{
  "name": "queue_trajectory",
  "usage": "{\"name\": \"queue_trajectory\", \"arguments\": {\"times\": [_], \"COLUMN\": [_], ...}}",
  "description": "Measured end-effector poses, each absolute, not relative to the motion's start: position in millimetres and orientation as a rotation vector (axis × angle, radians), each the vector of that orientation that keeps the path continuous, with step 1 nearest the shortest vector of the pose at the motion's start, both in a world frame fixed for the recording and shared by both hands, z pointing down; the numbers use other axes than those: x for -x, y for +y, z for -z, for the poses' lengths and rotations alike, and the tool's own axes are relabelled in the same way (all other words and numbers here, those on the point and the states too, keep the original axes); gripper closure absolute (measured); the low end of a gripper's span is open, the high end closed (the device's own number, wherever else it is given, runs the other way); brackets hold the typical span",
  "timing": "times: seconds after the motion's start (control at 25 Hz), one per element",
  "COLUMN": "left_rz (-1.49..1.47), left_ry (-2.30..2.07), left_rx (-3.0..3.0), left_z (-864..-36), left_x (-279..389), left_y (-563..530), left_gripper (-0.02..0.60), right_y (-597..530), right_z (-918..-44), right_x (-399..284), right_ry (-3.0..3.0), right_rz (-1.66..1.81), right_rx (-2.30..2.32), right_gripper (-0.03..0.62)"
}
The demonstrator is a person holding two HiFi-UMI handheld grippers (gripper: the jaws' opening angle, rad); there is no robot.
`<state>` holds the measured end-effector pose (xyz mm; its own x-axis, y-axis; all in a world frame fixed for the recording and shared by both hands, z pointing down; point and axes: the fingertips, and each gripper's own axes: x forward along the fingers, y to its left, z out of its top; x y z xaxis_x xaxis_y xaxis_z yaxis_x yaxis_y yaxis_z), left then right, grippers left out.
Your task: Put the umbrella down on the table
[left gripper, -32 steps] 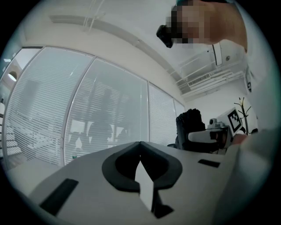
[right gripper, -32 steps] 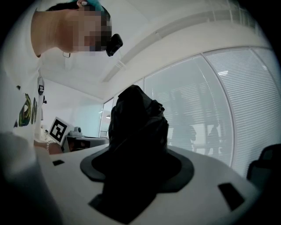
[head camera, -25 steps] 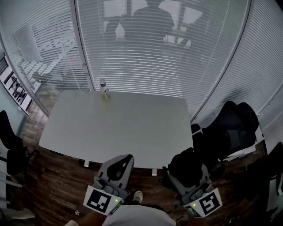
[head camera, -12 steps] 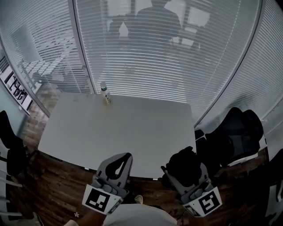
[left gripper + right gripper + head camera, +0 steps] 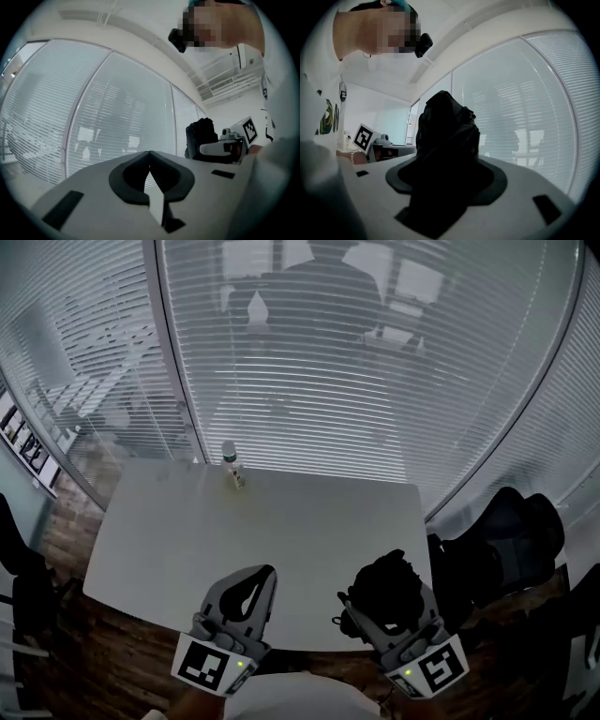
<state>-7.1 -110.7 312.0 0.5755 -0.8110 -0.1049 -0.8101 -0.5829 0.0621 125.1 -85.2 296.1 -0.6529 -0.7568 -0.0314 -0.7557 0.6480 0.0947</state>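
1. Your right gripper (image 5: 398, 624) clenches the folded black umbrella (image 5: 386, 585) over the table's (image 5: 281, 521) near edge; nothing is set down yet.
2. Your left gripper (image 5: 265, 574), also there, is closed and empty.
3. Remaining: lower it onto the table, release.
4. The label of the bottle (image 5: 232, 463) at the far edge is unreadable.

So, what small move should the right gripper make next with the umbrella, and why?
Probably move forward a little, then lower. The right gripper holds the black umbrella clamped just at the near edge of the table, so most of the top lies ahead; the bottle stands far off at the back edge.
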Motion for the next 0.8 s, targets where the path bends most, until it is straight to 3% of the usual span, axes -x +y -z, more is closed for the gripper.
{"name": "queue_trajectory", "arguments": {"times": [0.4, 0.8], "left_rz": [0.172, 0.138], "left_ry": [-1.369, -1.304], "left_rx": [-2.785, -2.789], "left_z": [-322.3, -337.9], "left_x": [56.0, 53.4], "left_y": [-188.1, -217.8], "left_gripper": [0.570, 0.569], "right_y": [-160.0, -193.8], "right_z": [-301.2, -310.9], "right_x": [-75.0, -78.3], "right_ry": [-2.816, -2.778], "right_rz": [0.140, 0.122], "right_rx": [-1.353, -1.399], "right_gripper": [0.327, 0.327]}}
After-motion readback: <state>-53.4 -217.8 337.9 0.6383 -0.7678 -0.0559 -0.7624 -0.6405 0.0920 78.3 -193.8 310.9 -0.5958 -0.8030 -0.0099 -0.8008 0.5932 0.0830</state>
